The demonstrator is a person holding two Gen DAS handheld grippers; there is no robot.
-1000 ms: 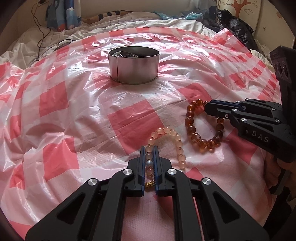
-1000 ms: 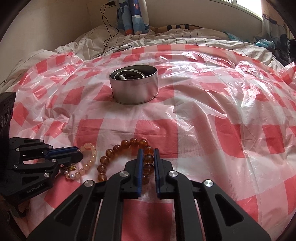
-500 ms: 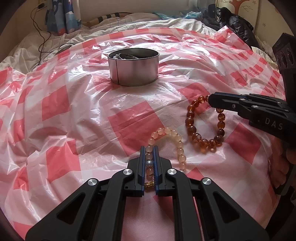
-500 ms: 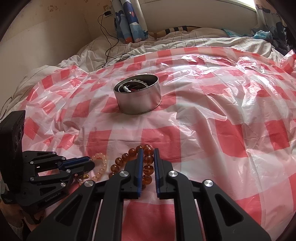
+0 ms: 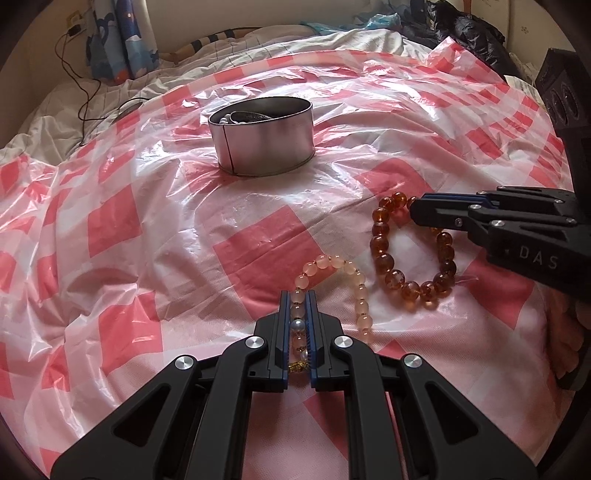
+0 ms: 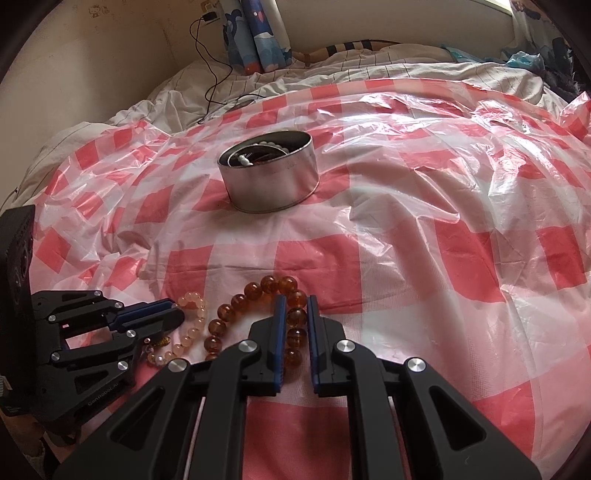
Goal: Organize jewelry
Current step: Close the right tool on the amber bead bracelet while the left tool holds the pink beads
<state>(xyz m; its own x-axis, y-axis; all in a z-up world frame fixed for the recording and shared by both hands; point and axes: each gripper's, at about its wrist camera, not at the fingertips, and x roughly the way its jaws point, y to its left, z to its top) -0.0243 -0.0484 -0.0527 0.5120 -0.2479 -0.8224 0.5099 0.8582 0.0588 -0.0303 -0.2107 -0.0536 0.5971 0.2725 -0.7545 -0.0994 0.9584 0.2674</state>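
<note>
My left gripper (image 5: 297, 295) is shut on a pale pink bead bracelet (image 5: 334, 263), which hangs from it just above the red-checked plastic sheet (image 5: 122, 221). My right gripper (image 6: 294, 300) is shut on an amber bead bracelet (image 6: 255, 290), lifting its near side. In the left wrist view the amber bracelet (image 5: 391, 269) loops below the right gripper (image 5: 415, 210). In the right wrist view the left gripper (image 6: 177, 314) holds the pink bracelet (image 6: 195, 325) at lower left. A round metal tin (image 5: 262, 136) with jewelry inside stands farther back; it also shows in the right wrist view (image 6: 269, 177).
The sheet covers a bed with rumpled white bedding (image 6: 369, 77) behind it. A black cable (image 6: 210, 74) runs from the wall onto the bedding at back left. Dark clothes (image 5: 465, 33) lie at back right.
Both grippers have risen a little with their bracelets held. The views have tilted up, so the tin and the bedding sit lower in frame.
</note>
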